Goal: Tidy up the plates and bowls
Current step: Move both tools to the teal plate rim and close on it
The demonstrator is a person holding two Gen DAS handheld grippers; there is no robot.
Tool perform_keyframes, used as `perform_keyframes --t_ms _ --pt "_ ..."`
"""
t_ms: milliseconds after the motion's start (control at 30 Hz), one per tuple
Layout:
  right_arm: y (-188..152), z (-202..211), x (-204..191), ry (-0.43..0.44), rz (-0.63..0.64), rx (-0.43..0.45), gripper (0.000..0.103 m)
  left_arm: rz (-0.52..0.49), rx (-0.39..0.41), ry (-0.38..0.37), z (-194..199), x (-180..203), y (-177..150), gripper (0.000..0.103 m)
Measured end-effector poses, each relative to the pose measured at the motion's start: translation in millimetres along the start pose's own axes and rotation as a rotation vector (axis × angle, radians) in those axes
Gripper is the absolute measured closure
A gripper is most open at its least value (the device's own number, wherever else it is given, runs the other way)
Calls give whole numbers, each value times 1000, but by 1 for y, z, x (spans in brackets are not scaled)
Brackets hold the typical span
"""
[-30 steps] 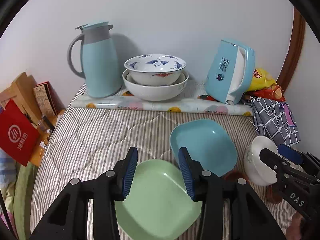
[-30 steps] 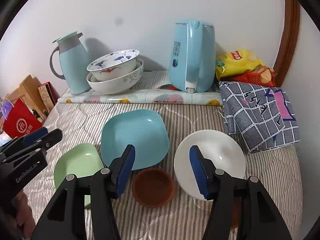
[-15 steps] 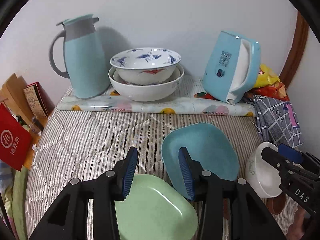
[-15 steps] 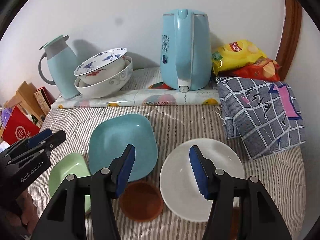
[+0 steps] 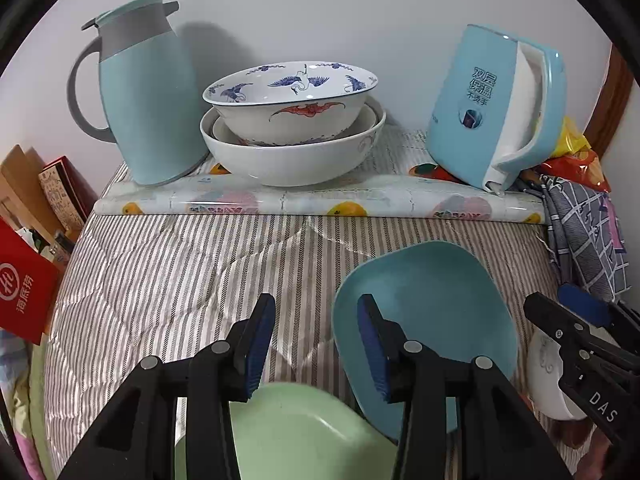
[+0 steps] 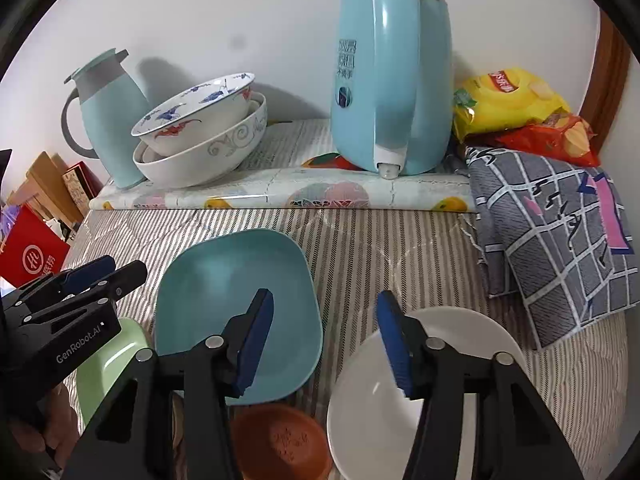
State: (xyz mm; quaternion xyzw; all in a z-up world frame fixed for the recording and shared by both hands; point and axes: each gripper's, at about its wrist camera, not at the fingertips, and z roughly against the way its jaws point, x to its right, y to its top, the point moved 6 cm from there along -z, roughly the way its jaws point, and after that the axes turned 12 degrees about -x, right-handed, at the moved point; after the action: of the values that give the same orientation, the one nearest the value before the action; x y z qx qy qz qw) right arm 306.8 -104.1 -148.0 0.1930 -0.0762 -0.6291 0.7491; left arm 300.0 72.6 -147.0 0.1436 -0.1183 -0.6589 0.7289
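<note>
Both tools open above dishes on a striped surface.
The left tool point(image 5: 316, 344) hangs over a green plate point(image 5: 296, 432); the right tool point(image 6: 326, 340) hangs between a teal plate point(image 6: 236, 300) and a white bowl point(image 6: 460, 332), gripping nothing.

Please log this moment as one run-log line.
left gripper: open, empty, over green plate | right gripper: open, empty, above white bowl | blue plate: untouched

Two low wall-facing views, shared blue plate point(image 5: 428, 308).
</note>
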Motion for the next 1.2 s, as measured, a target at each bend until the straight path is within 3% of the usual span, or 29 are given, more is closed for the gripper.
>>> perform_keyframes --t_ms 367,667,1033,1067,1167,1200 --pt "6 -30 -6 10 29 -53 59 6 -34 -17 -27 3 10 63" --pt "15 -44 -13 -41 66 -78 63 2 -65 -7 -47 4 13 63" --pt "18 -62 -21 -81 119 -119 66 -11 -84 -44 -62 8 11 82" --pt "19 -63 -21 -86 121 -121 69 -15 -85 -51 -63 11 10 88" --pt "20 -65 -17 -101 111 -128 92 -25 -77 -56 -63 15 11 90" --pt "21 -64 -17 -87 104 -134 95 -29 -72 -57 -62 16 11 90"
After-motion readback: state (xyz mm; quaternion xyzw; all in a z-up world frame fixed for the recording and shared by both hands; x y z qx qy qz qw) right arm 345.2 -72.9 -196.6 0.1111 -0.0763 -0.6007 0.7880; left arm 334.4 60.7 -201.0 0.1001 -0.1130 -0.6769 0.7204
